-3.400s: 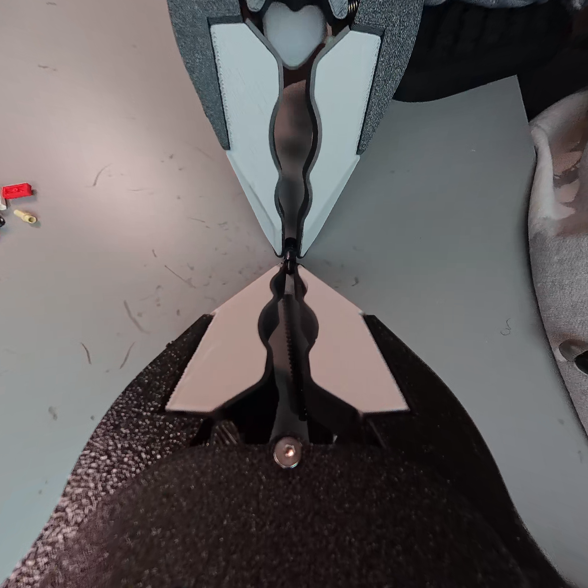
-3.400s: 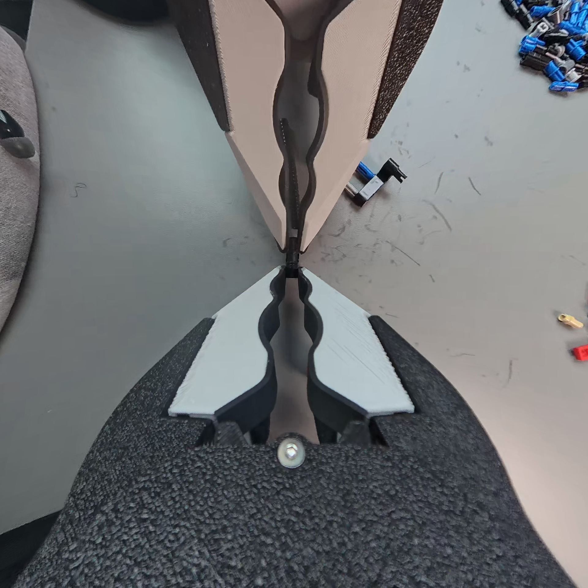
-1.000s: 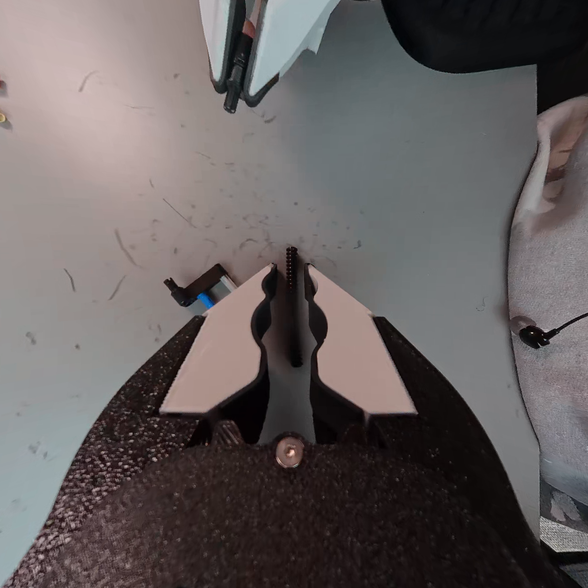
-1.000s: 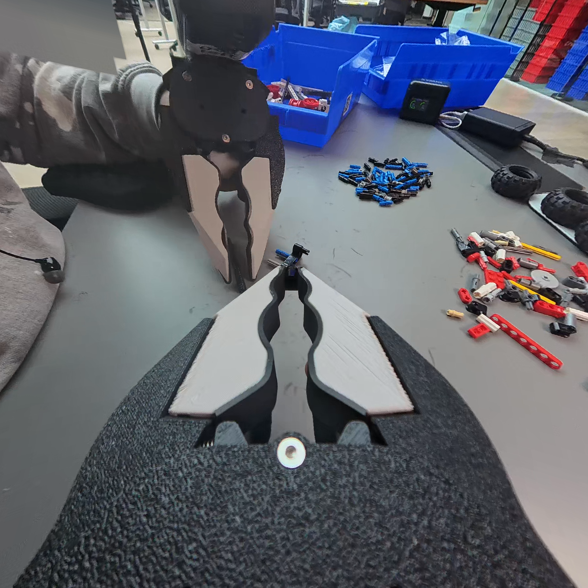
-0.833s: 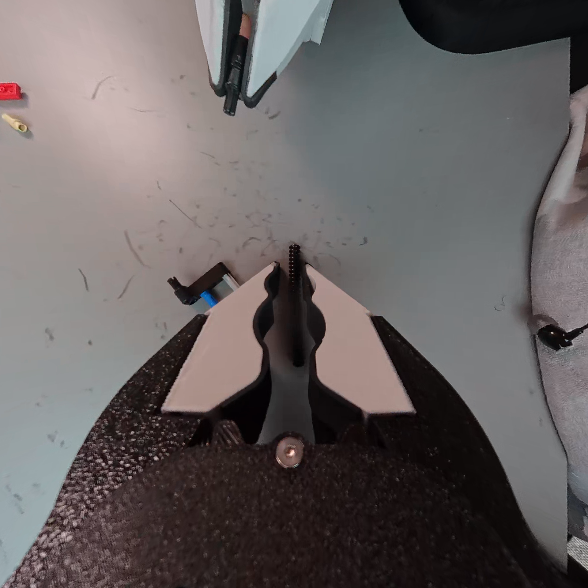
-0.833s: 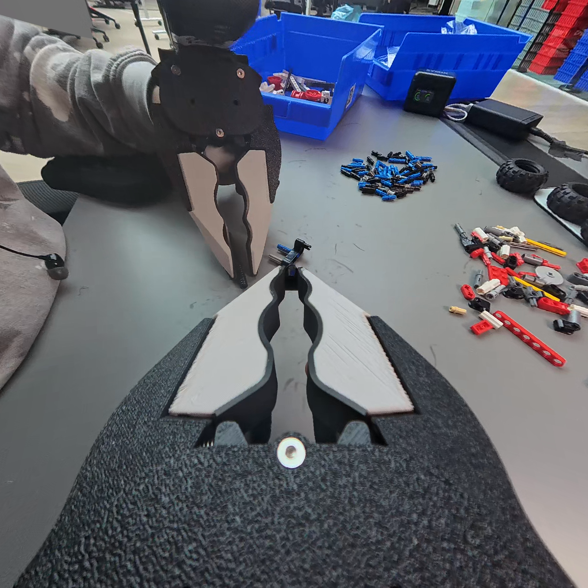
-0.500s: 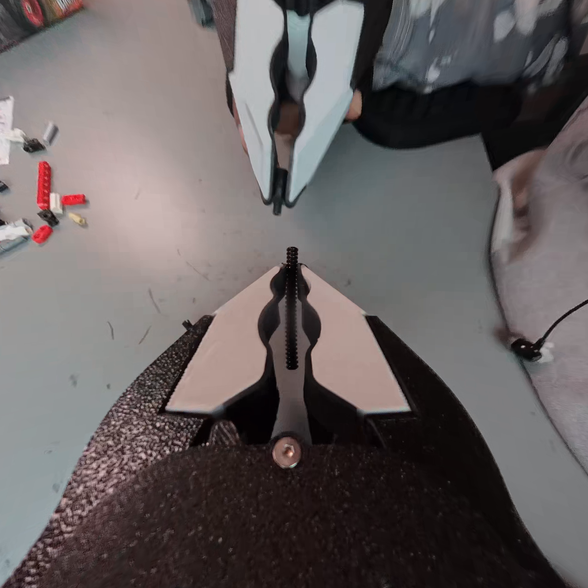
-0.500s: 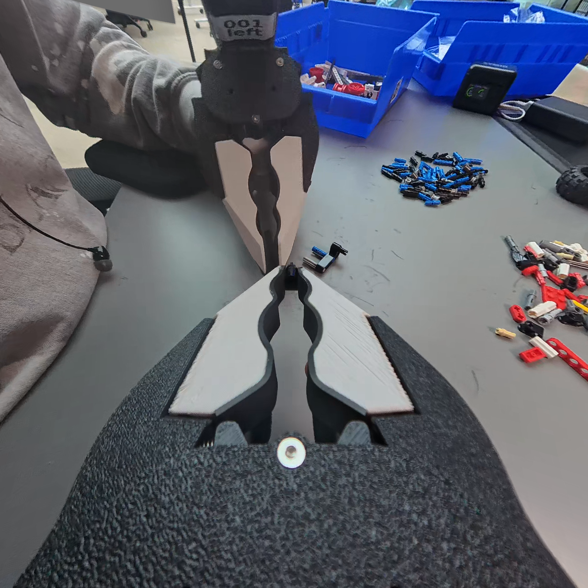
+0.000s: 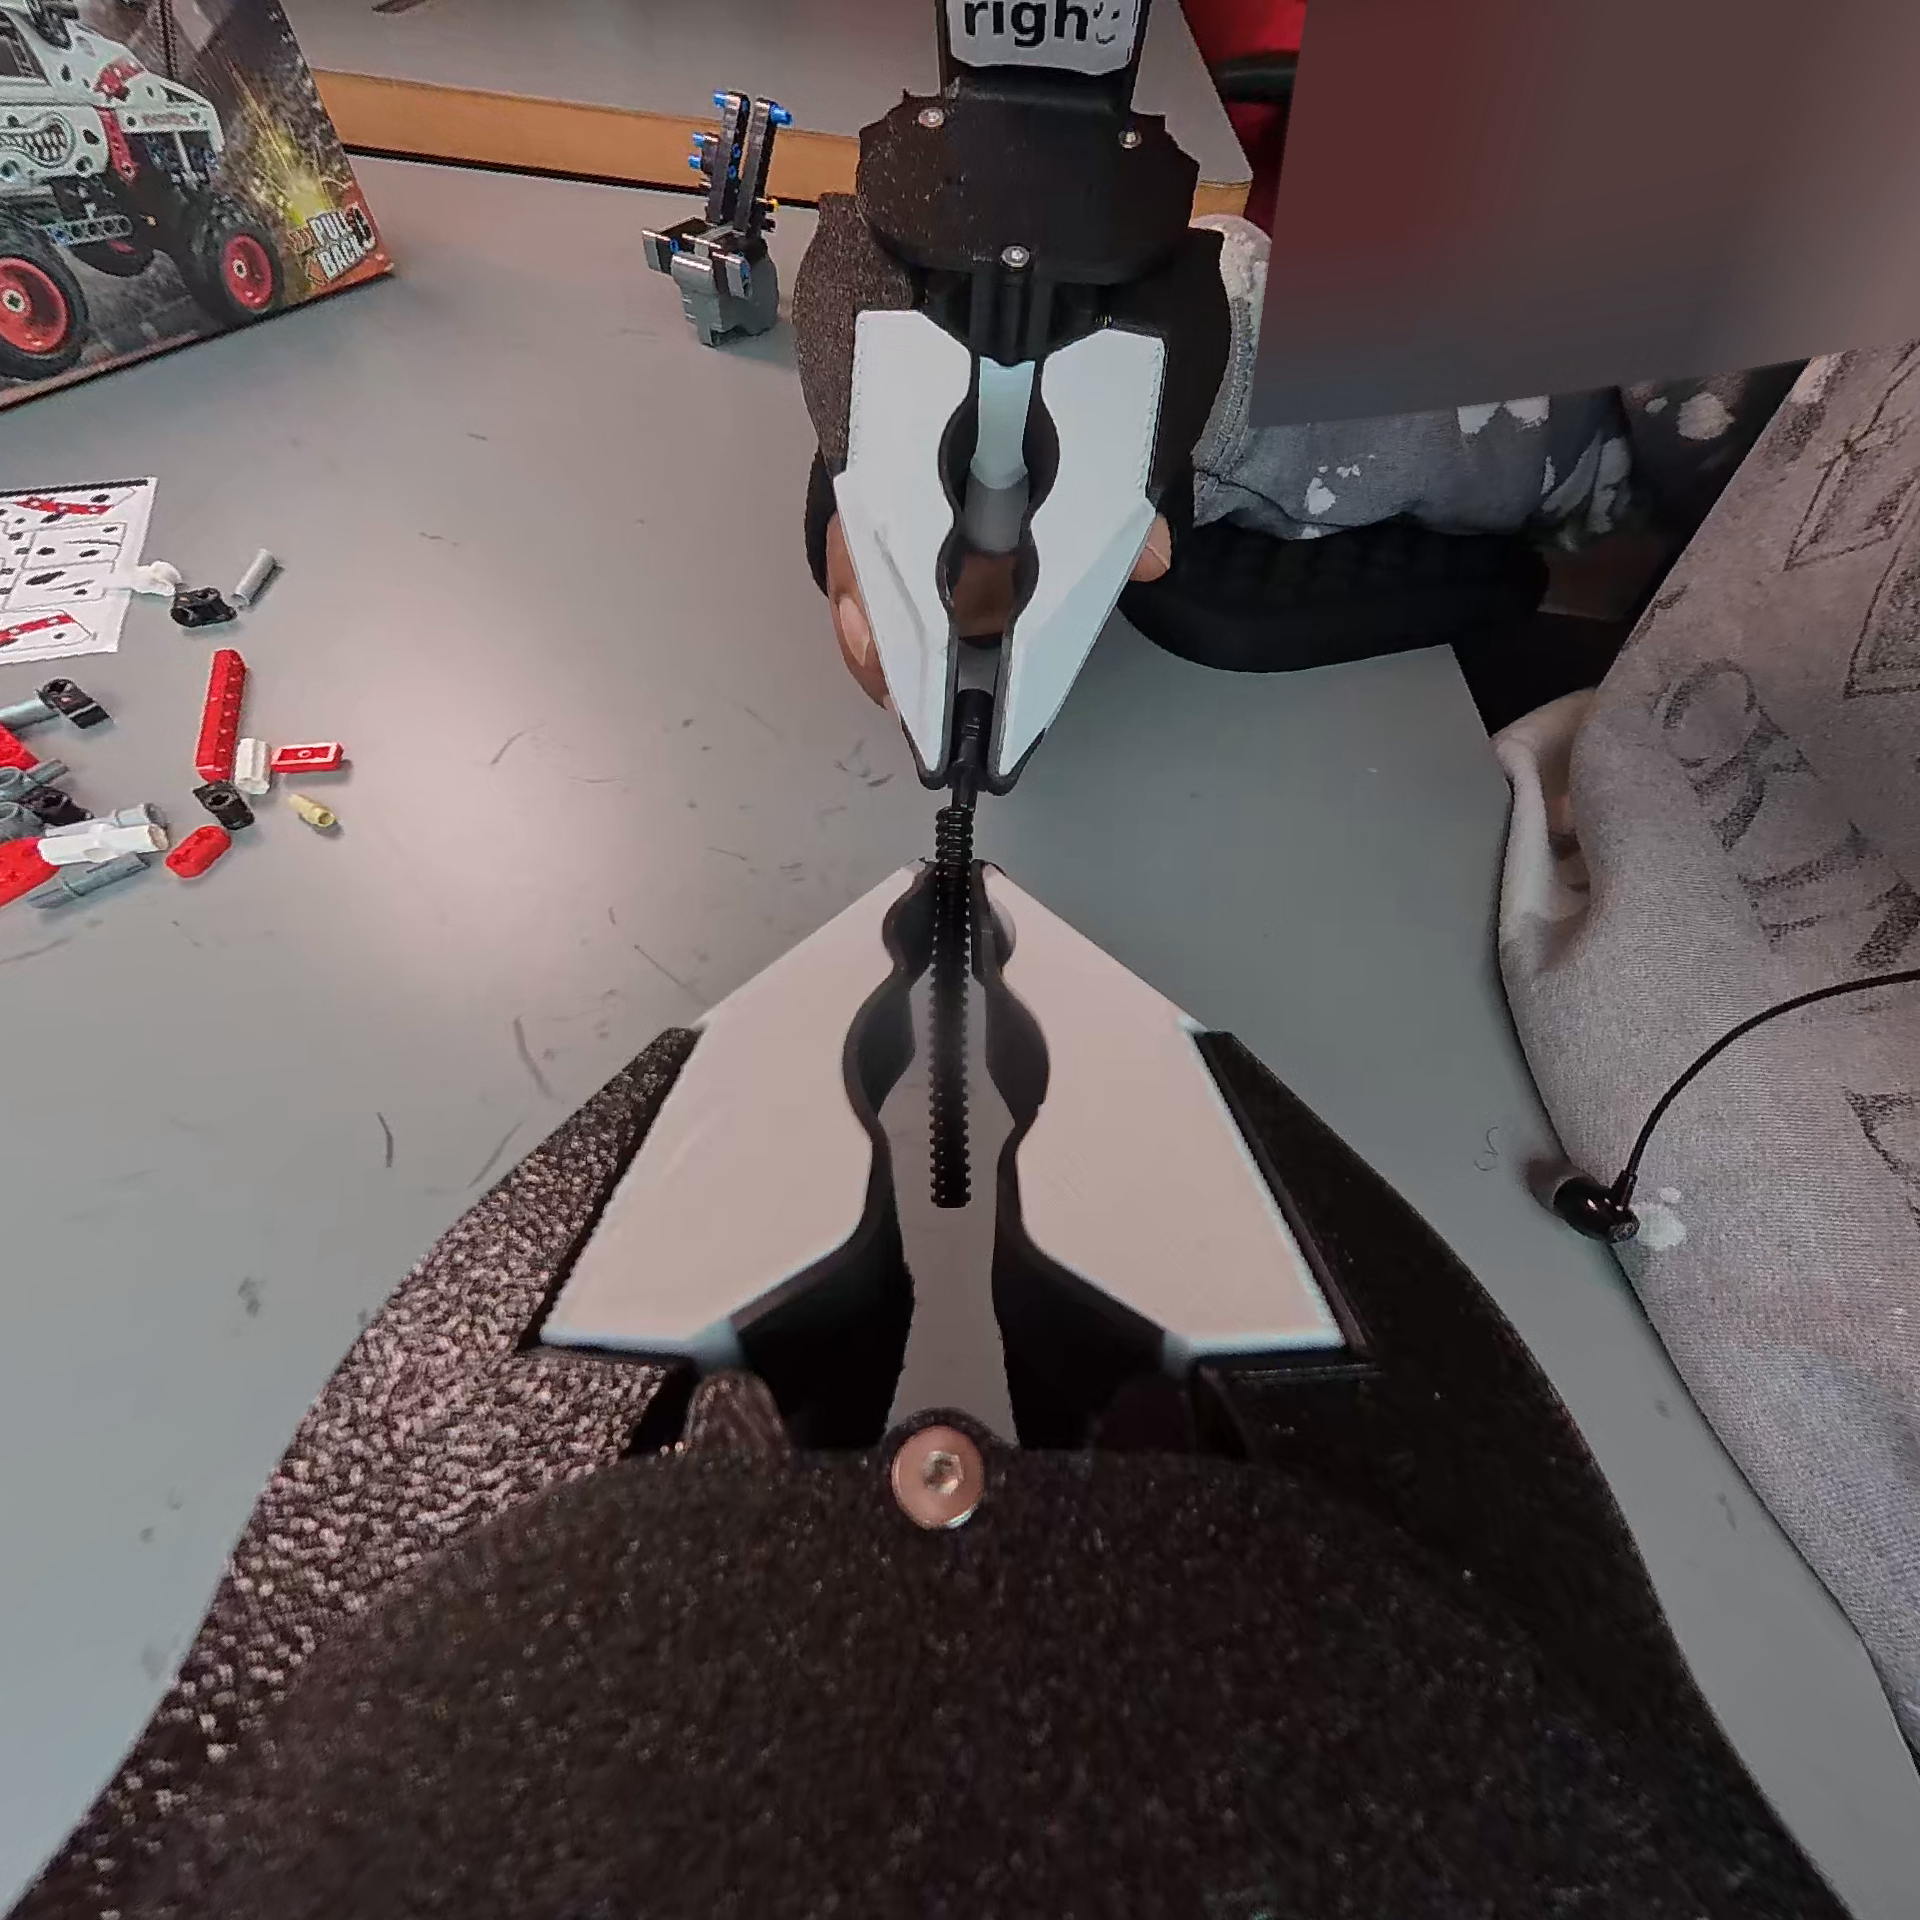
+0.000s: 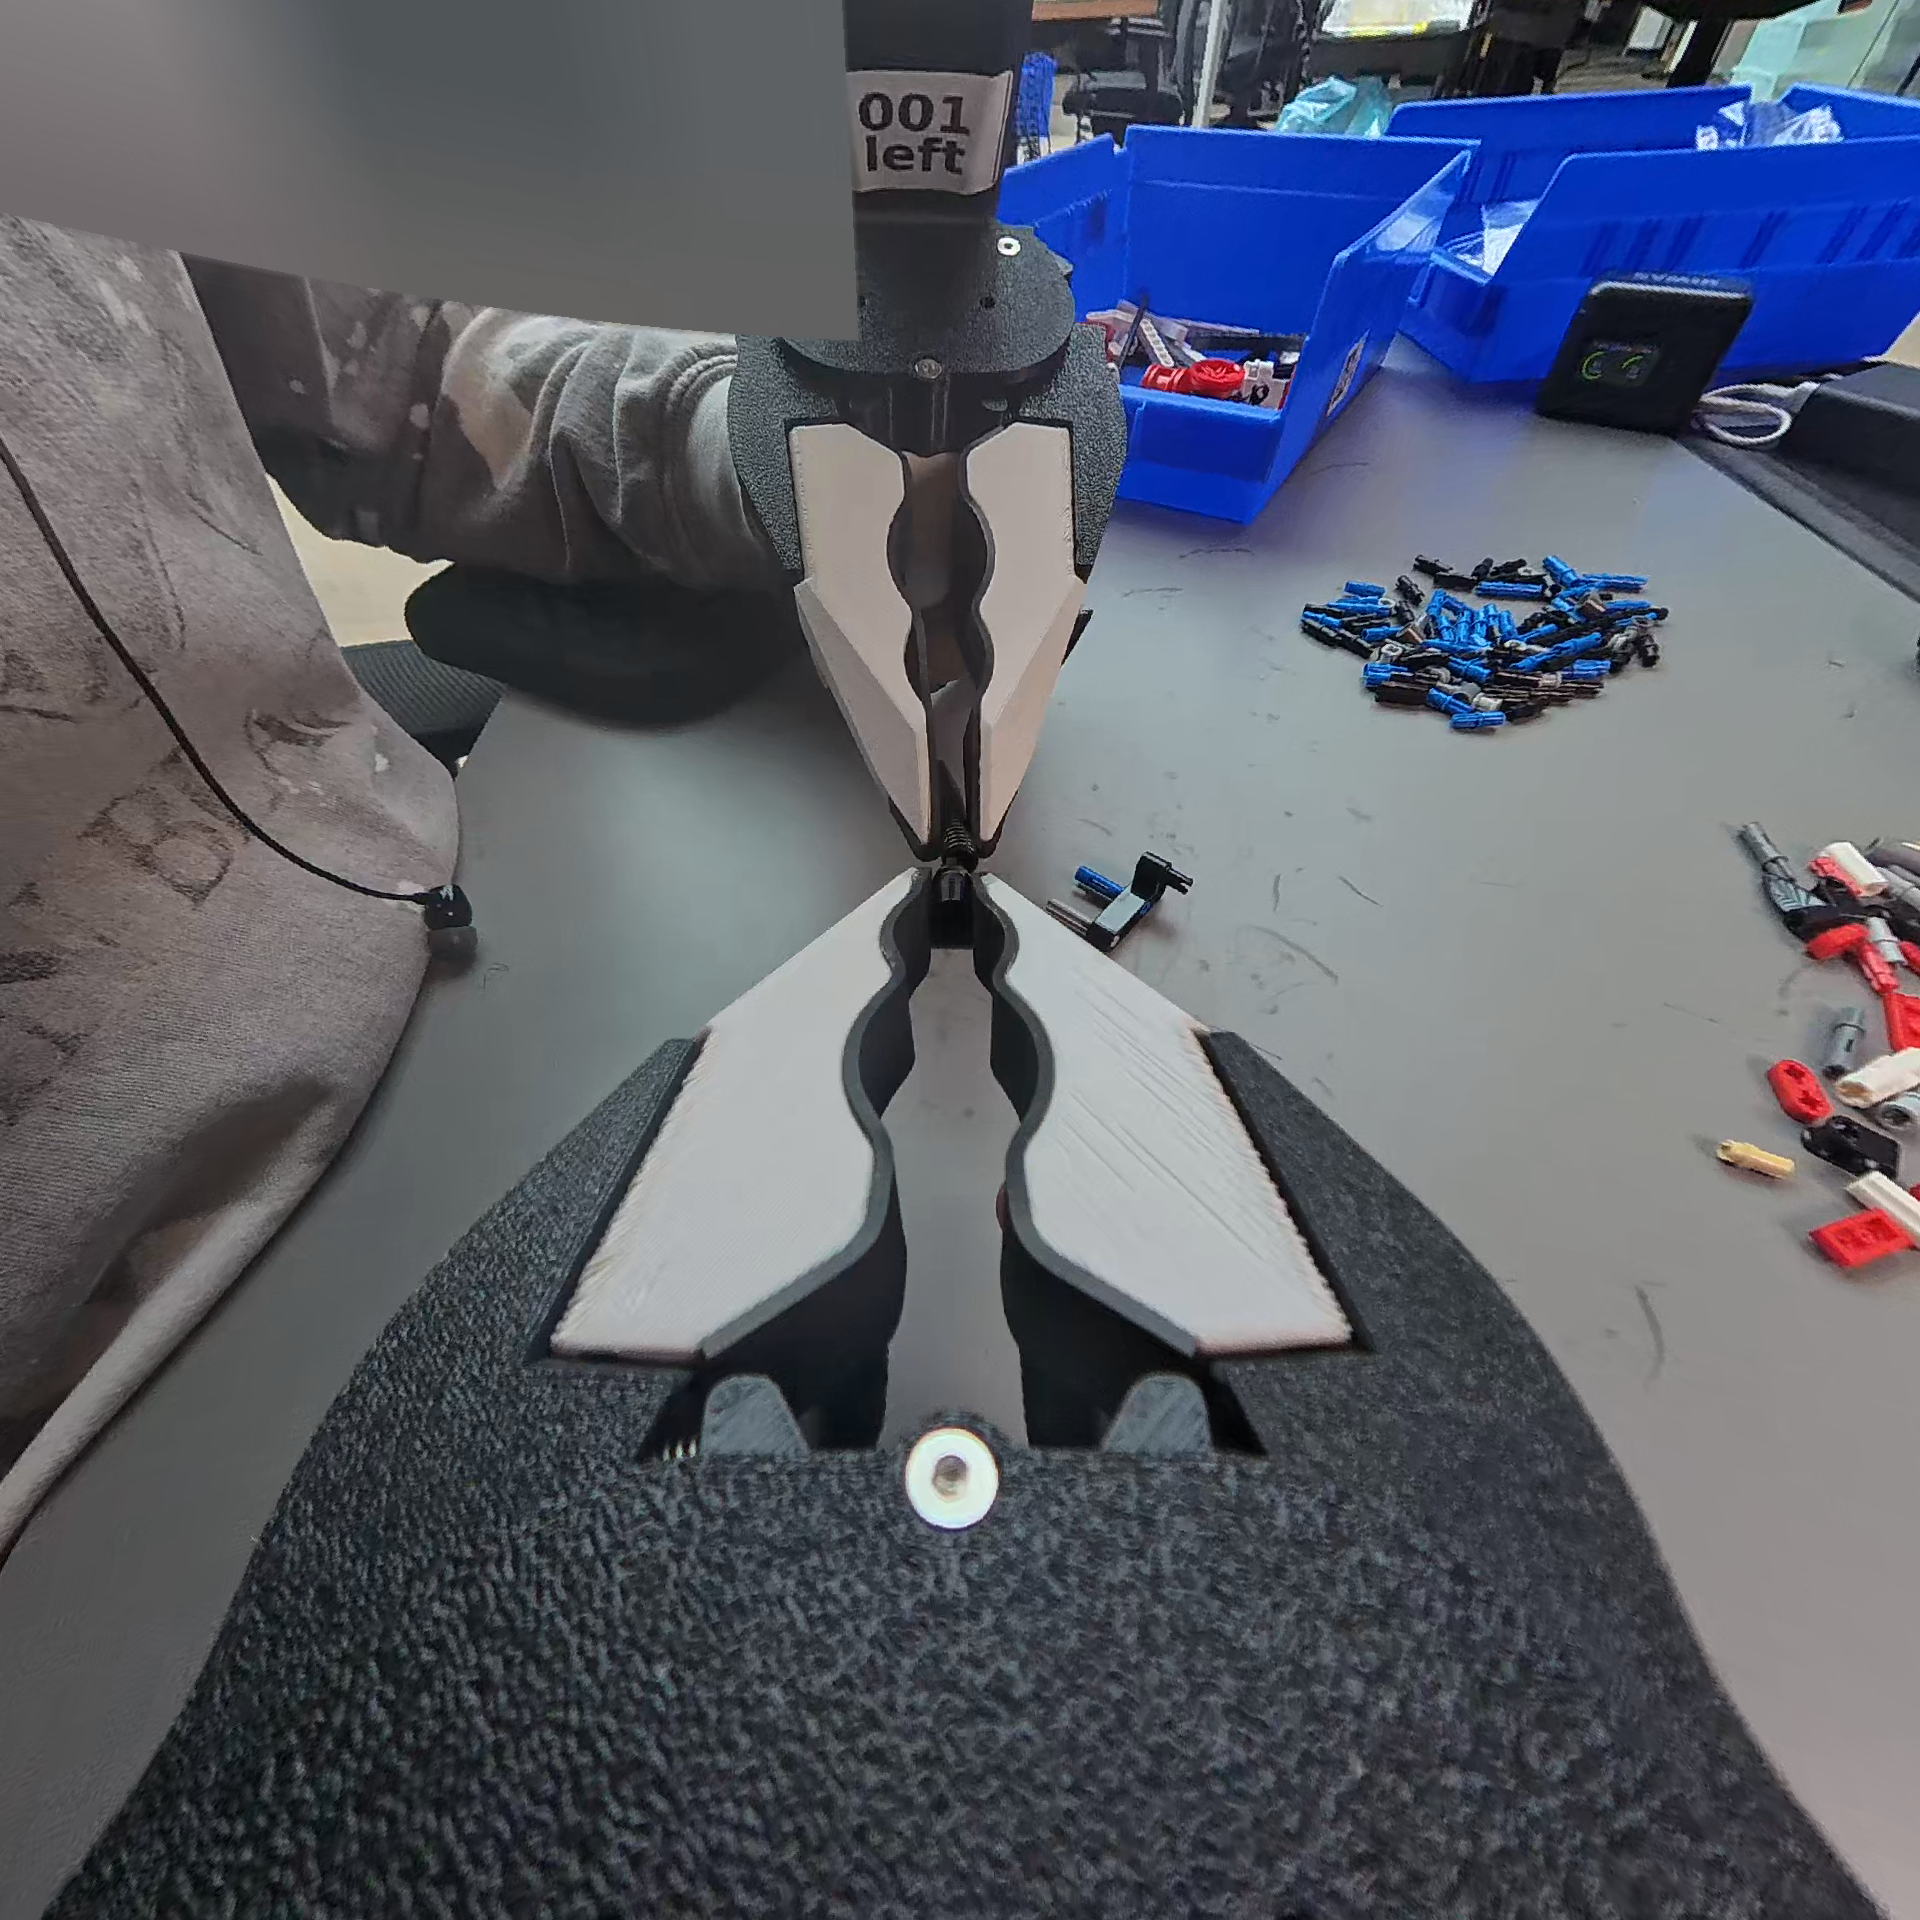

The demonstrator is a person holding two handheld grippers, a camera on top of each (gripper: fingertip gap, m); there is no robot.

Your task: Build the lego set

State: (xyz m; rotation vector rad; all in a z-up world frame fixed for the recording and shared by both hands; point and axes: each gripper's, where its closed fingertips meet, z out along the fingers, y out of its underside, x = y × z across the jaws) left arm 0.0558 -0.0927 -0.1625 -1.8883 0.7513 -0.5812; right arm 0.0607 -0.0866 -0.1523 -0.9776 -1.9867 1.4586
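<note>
Between the two sets of fingertips, a black ribbed rod [image 9: 951, 1023] is meeting a small black pin [image 9: 968, 727] tip to tip, above the grey table [image 9: 520, 987]. The left gripper [image 9: 951, 883] is pinching the rod with narrow jaws, so that its ridged end is sticking out just past the tips. The right gripper [image 10: 948, 899] is clamping the pin with jaws nearly closed, and the pin's nose is touching the rod's end; whether it is seated I cannot tell.

Just beside that meeting point, a small black-and-blue connector piece [image 10: 1122, 904] is lying loose on the table. Farther from the rod, a heap of blue and black pins [image 10: 1481, 649] is waiting, and red, white and grey parts [image 9: 156, 790] are lying scattered. Beyond the right gripper, a small grey-and-blue sub-assembly [image 9: 722, 260] is standing upright, near the set's box [image 9: 177, 187]. Blue bins [image 10: 1299, 312] are sitting at the far edge.

Judging by this, the build is at an early stage: one small module is standing finished, the pin-and-rod joint is being made, and most parts are remaining unused.
</note>
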